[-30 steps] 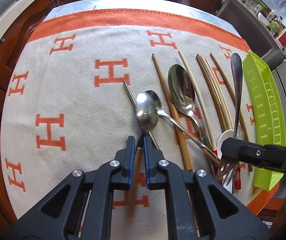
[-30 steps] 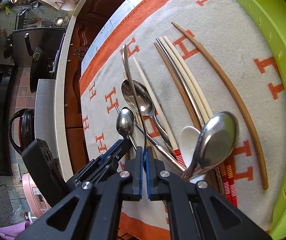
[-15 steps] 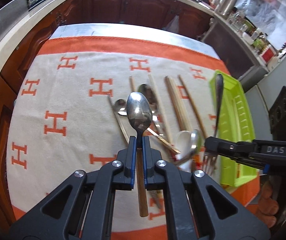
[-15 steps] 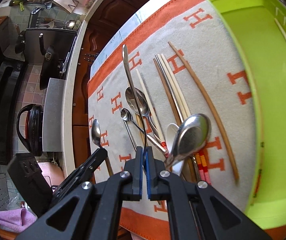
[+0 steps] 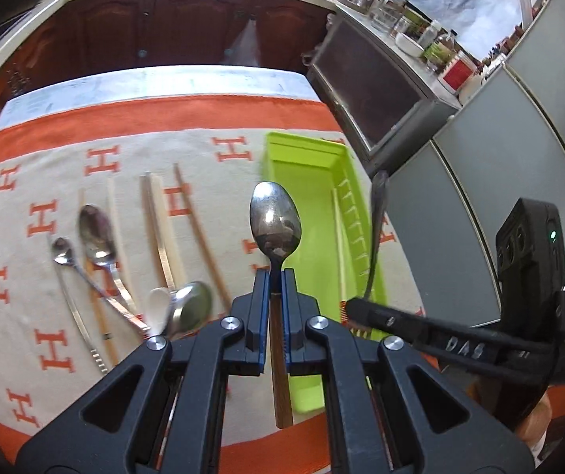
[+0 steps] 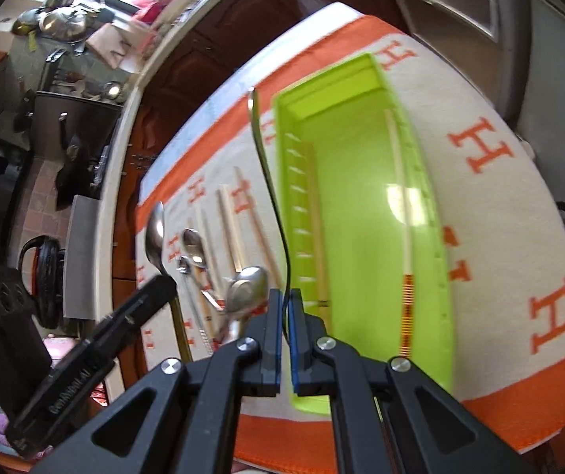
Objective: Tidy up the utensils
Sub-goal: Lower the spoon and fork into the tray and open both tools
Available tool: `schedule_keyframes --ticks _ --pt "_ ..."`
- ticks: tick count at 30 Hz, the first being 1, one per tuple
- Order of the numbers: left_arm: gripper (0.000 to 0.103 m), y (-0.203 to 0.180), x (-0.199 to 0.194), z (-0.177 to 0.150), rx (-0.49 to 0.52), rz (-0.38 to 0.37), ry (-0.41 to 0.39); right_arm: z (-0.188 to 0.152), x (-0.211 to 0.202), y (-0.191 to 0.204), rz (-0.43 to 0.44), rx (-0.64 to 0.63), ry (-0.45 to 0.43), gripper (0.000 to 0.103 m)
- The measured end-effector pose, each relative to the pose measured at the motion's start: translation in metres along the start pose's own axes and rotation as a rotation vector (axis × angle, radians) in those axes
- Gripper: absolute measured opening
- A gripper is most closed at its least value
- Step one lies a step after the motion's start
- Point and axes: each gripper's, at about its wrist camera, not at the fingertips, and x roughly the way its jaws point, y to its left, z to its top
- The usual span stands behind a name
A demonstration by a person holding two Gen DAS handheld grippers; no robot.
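Left wrist view | left tongs (image 5: 276,276) were clamped on wooden-handled spoon (image 5: 275,223), held beside green tray (image 5: 314,213) | right tongs (image 6: 285,300) were clamped on metal utensil handle (image 6: 268,181), raised at tray's near-left rim.

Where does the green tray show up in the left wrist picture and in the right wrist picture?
Left wrist: green tray lies right of centre, behind the held spoon.
Right wrist: green tray fills the centre, running top to bottom.
Shared landmark: the red-banded chopstick lying inside it.
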Motion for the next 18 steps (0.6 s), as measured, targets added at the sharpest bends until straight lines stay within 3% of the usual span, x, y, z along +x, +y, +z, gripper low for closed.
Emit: schedule_keyframes --ticks 6,8,11,18 --pt "0.003 -0.03 0.048 0.004 0.015 0.013 0.082 -0.004 0.015 -0.03 -0.036 0.052 0.064 0.009" --pt "0.003 -0.035 0.06 0.002 0.019 0.025 0.103 -0.007 0.013 -0.031 -0.055 0.032 0.043 0.011" --pt "0.004 -0.035 0.07 -0.005 0.029 0.027 0.136 -0.011 0.008 -0.03 -0.049 0.02 0.023 0.026" --pt "0.004 -0.034 0.067 -0.016 0.069 0.058 0.143 -0.02 -0.006 -0.028 -0.052 0.0 -0.031 0.027"
